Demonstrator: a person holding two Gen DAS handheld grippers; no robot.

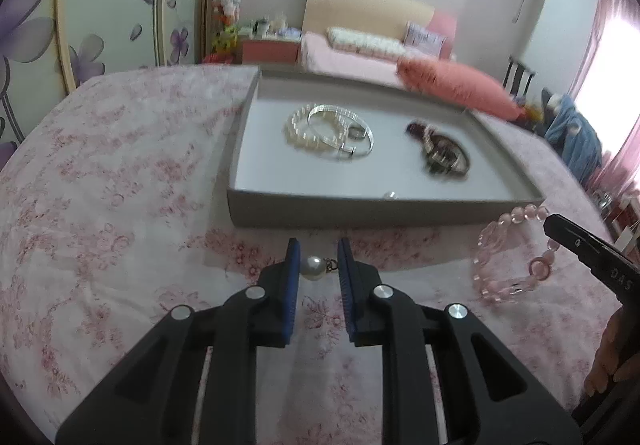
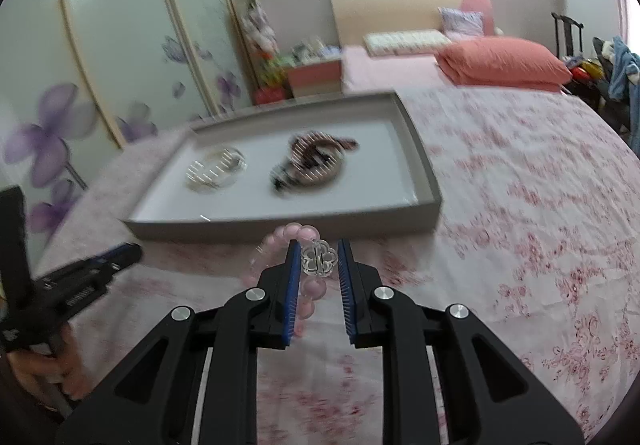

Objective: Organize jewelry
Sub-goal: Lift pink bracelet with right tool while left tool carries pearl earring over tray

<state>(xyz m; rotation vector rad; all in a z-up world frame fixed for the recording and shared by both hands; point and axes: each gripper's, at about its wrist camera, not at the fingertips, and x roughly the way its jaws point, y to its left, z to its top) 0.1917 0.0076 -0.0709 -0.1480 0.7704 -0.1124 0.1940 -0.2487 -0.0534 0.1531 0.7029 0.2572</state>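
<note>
With the left gripper (image 1: 318, 261) nearly closed on a round white pearl earring (image 1: 312, 266) and the right gripper (image 2: 318, 259) pinching a pink beaded bracelet (image 2: 310, 285) at lower centre, either smooth piece could slip before reaching the shallow grey tray (image 1: 384, 211).

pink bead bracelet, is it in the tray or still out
Out. The pink bead bracelet hangs in front of the grey tray, its clear flower charm between the right gripper fingers.
</note>
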